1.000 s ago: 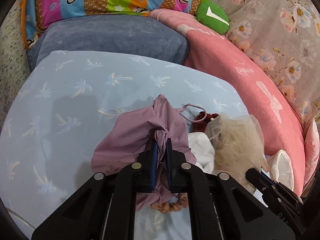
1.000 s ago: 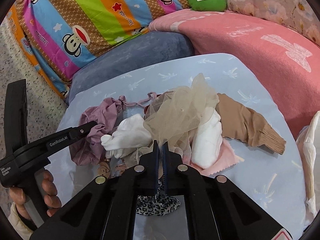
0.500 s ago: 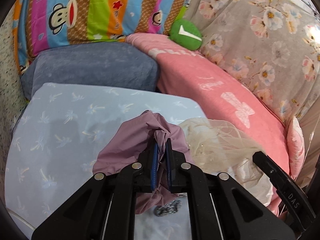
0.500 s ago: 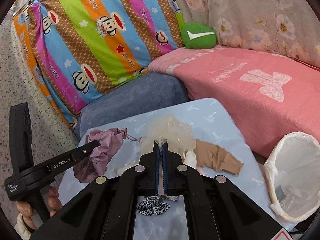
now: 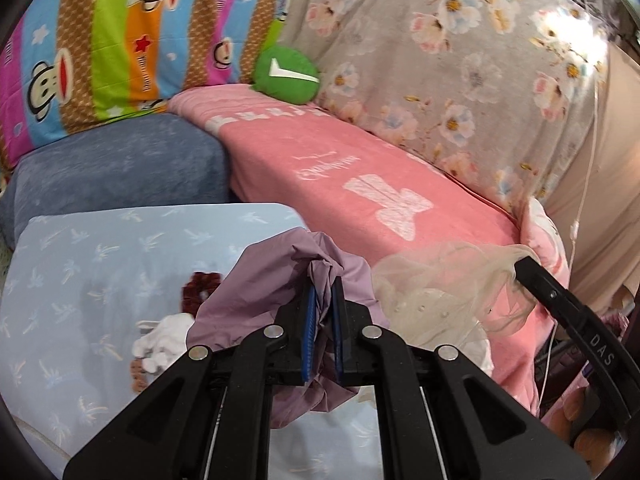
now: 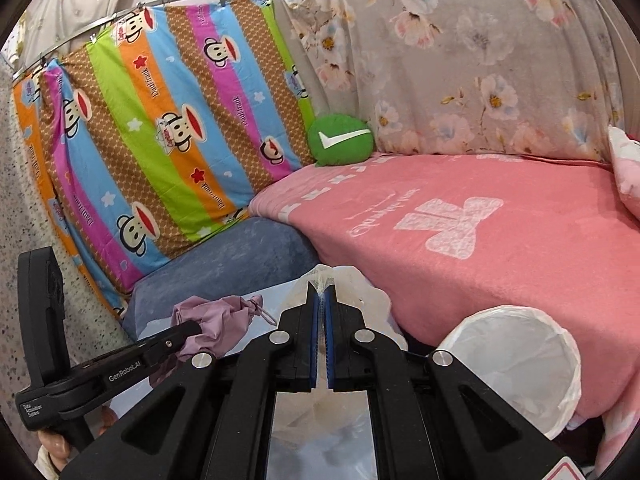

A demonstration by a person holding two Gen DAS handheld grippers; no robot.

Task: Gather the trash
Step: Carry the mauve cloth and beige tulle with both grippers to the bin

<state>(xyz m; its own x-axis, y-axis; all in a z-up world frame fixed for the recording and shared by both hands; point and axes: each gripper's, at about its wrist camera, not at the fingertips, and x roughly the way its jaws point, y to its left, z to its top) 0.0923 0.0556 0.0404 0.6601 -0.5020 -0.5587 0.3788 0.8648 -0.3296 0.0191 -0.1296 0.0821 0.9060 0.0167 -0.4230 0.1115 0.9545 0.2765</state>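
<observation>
A crumpled mauve drawstring fabric pouch (image 5: 280, 292) hangs bunched between the left jaws, draping to both sides. A sheer cream tulle net scrap (image 5: 436, 292) is pinched in the right jaws, trailing below them. A white plastic-lined round trash bin (image 6: 516, 356) stands open just right of the right jaws.

A low table covered in a pale blue cloth printed with small palm trees (image 5: 120, 256) carries the loose items. On it, in the left wrist view, lie a dark maroon knitted scrunchie (image 5: 200, 290), nearer than that a crumpled white cloth (image 5: 164, 344), and just left of the cloth's near edge a small brown fuzzy piece (image 5: 138, 372), touching it. Beyond the table's far edge stands a blue-grey plush cushion (image 5: 116, 164); to the right runs a bed under a pink blanket (image 5: 360, 200).
</observation>
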